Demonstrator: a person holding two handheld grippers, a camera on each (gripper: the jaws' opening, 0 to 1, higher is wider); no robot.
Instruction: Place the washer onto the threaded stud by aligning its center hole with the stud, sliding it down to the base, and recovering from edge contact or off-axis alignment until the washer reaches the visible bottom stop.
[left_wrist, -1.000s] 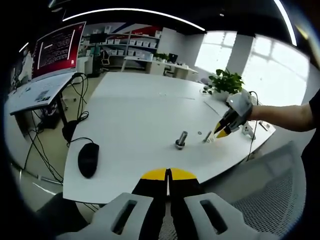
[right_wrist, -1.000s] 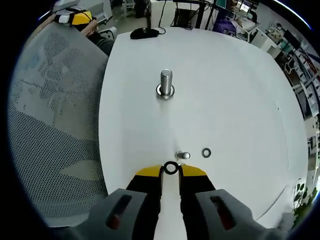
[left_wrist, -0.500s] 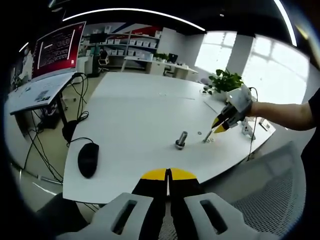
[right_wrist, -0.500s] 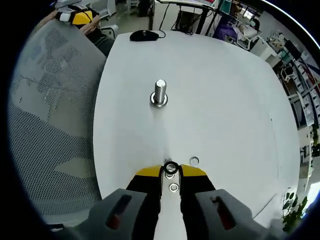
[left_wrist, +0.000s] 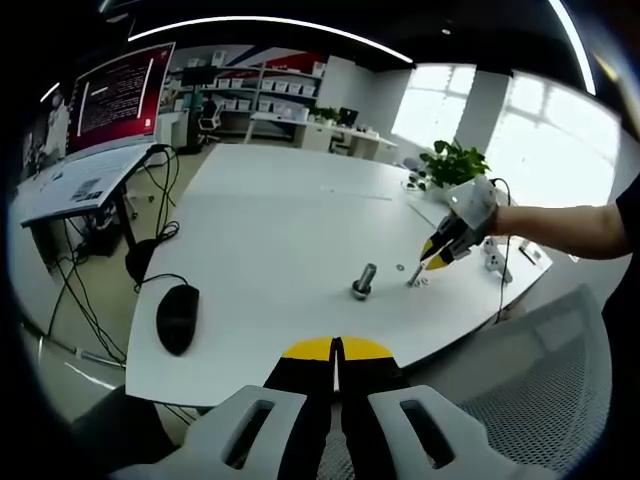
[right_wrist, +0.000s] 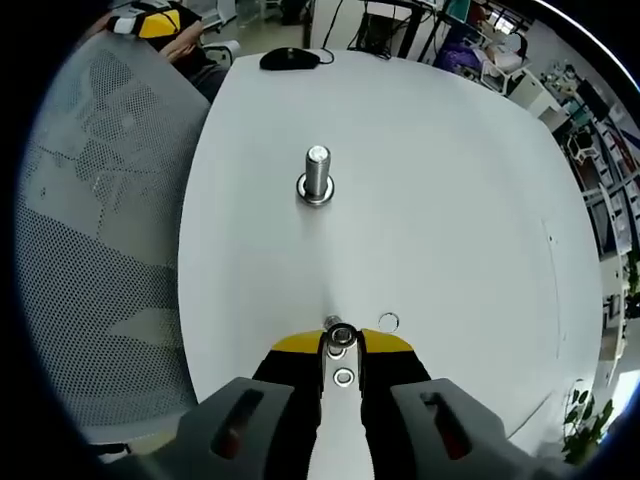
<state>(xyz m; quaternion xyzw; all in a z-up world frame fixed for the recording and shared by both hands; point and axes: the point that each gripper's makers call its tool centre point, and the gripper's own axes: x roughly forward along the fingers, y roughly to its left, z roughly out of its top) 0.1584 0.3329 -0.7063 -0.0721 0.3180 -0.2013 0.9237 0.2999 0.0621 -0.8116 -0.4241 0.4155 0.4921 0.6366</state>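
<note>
A steel threaded stud (right_wrist: 316, 183) stands upright on the white table (right_wrist: 450, 200), with a washer lying around its base. My right gripper (right_wrist: 341, 338) is well short of the stud and shut on a small washer (right_wrist: 341, 336) pinched between its yellow tips. Right behind the tips stands a short bolt (right_wrist: 333, 322). In the left gripper view the stud (left_wrist: 363, 280) is mid-table, and the right gripper (left_wrist: 432, 262) hovers just to its right. My left gripper (left_wrist: 336, 345) is shut and holds nothing, back over the table's near edge.
A loose washer (right_wrist: 388, 322) lies right of the tips, and another (right_wrist: 343, 377) lies on the table between the jaws. A black mouse (left_wrist: 177, 318) sits at the left. A mesh chair (right_wrist: 100, 250) stands beside the table, and a potted plant (left_wrist: 455, 160) at its far side.
My right gripper has shifted slightly toward the stud with the washer held, over the short bolt. A table washer has come into sight between its jaws. The left gripper has stayed put.
</note>
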